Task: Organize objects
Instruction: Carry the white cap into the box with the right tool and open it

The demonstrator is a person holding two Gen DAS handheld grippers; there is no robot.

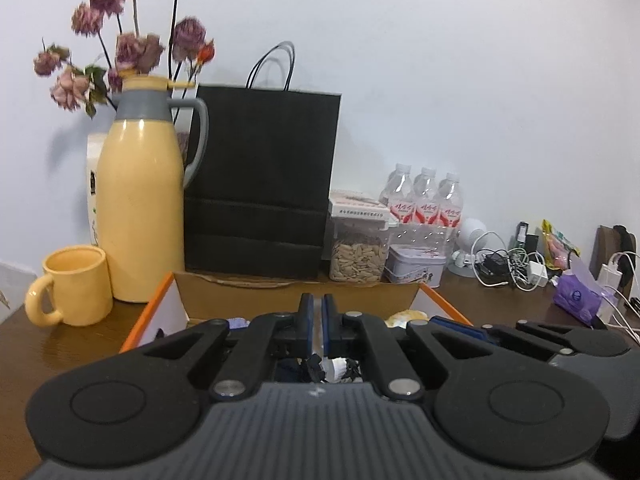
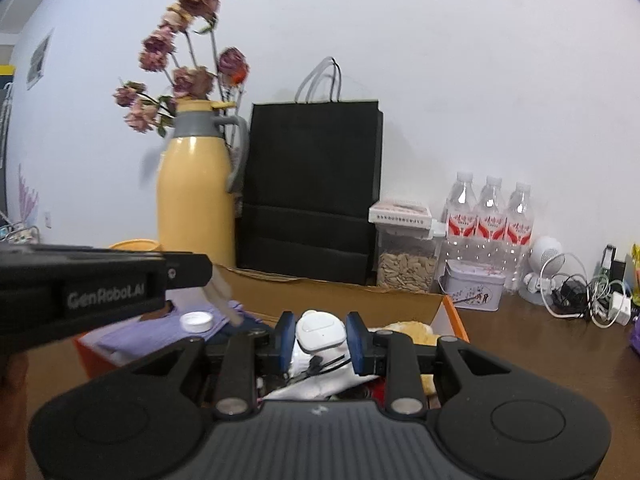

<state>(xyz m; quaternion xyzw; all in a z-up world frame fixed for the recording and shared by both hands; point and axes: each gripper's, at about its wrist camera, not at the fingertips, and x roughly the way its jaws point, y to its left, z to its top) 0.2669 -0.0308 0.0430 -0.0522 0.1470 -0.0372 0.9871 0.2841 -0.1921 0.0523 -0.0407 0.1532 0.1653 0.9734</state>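
Note:
An open cardboard box with orange sides [image 1: 296, 300] [image 2: 454, 320] lies on the brown table below both grippers. It holds purple cloth [image 2: 160, 328], a white round cap [image 2: 195, 322] and other odds and ends. My left gripper [image 1: 319, 308] [image 2: 208, 270] is shut on a thin pale flat strip [image 2: 224, 300] that hangs down from its tips over the box. My right gripper [image 2: 320, 332] is shut on a white rounded device [image 2: 320, 330], which sits between the blue pads [image 2: 356, 340]. In the left wrist view the right gripper's black body [image 1: 560, 340] shows at the right.
Behind the box stand a yellow thermos jug [image 1: 140, 200], a yellow mug [image 1: 76, 284], a black paper bag [image 1: 260, 184], a seed jar [image 1: 358, 252], a tin [image 1: 416, 268] and water bottles [image 1: 424, 200]. Cables [image 1: 508, 264] and a purple tissue pack [image 1: 576, 296] lie at right.

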